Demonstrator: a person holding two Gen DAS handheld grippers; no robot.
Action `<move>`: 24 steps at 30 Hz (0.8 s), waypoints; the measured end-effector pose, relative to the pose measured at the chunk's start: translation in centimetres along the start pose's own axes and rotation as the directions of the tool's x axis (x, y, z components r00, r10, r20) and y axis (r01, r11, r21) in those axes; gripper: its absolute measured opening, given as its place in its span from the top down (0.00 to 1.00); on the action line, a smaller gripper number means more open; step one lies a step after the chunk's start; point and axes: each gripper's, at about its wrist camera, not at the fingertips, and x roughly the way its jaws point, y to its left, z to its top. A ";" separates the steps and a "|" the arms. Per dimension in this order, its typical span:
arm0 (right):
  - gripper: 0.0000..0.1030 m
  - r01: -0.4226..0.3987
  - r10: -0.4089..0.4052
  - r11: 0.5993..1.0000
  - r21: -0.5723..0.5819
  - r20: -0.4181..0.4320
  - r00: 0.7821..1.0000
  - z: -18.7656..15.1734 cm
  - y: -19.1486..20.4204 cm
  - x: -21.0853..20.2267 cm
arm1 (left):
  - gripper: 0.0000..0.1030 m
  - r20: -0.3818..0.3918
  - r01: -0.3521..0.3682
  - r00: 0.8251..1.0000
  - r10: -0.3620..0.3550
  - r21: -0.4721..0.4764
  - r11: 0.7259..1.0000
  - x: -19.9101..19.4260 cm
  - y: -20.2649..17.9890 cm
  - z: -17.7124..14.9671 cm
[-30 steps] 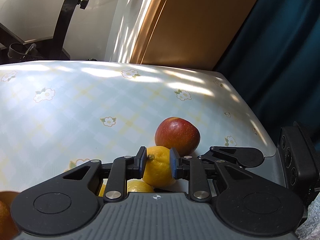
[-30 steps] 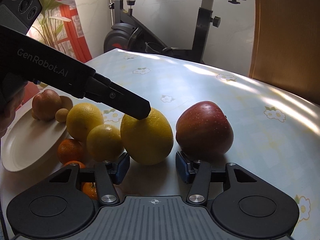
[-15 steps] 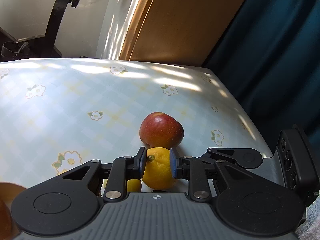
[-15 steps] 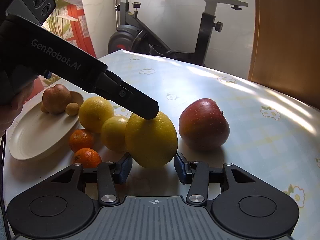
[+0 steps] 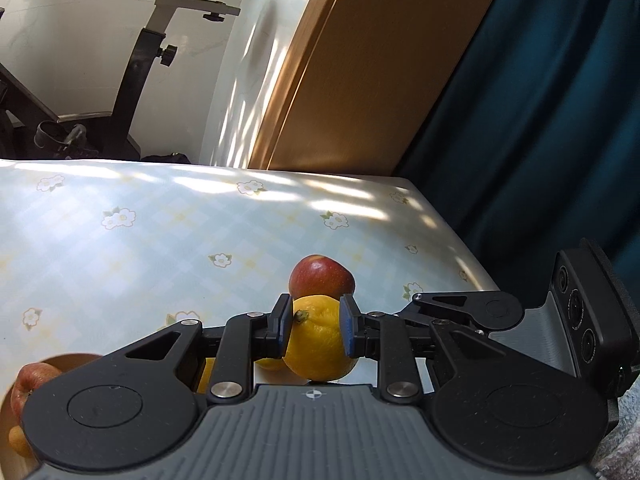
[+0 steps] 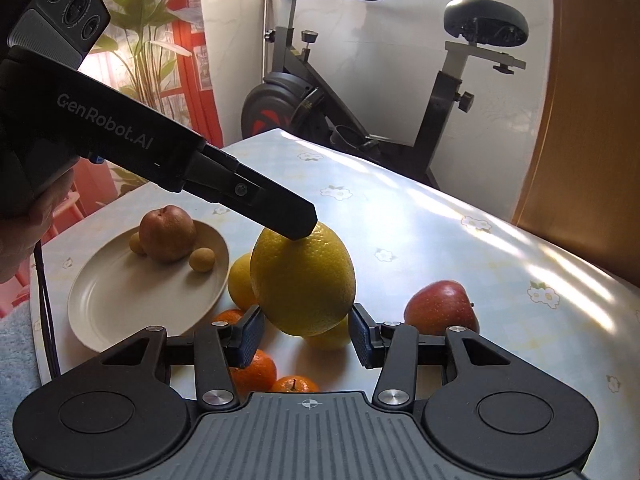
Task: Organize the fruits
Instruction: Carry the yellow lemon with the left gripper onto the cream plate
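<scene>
Lifted off the surface [image 6: 420,216] now: big lemon [image 6: 303,278] clenched in my left tongs [image 5: 313,325].
Right tongs [image 6: 306,336] released; plate [image 6: 120,300] holds a brownish fruit [image 6: 168,233] and two small ones.

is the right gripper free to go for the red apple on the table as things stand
Probably yes. The right gripper holds nothing, its jaws parted, and the red apple sits uncovered just to its right. The big lemon in the left gripper hangs in front, not over the apple.
</scene>
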 end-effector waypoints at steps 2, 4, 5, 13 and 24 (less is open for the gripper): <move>0.59 -0.023 0.023 0.999 -0.022 -0.005 1.000 0.5 1.6 0.6 | 0.74 0.003 -0.015 1.000 0.015 -0.016 1.000 -1.5 0.9 -0.6; 0.59 -0.045 0.045 0.998 -0.031 -0.008 0.999 1.0 3.2 1.3 | 0.74 0.009 -0.036 0.999 0.036 -0.045 0.998 -2.7 2.1 -1.3; 0.59 -0.057 0.057 0.998 -0.034 -0.010 0.998 1.3 4.1 1.8 | 0.74 0.012 -0.046 0.999 0.047 -0.055 0.997 -3.3 2.6 -1.6; 0.59 -0.102 0.098 0.993 -0.055 -0.080 0.992 1.9 8.2 6.1 | 0.74 -0.009 -0.111 0.994 0.111 -0.127 0.986 -4.7 6.5 -3.7; 0.59 -0.183 0.164 0.977 -0.110 -0.158 0.974 2.7 12.9 9.9 | 0.73 -0.028 -0.169 0.986 0.167 -0.199 0.965 -7.3 10.4 -5.9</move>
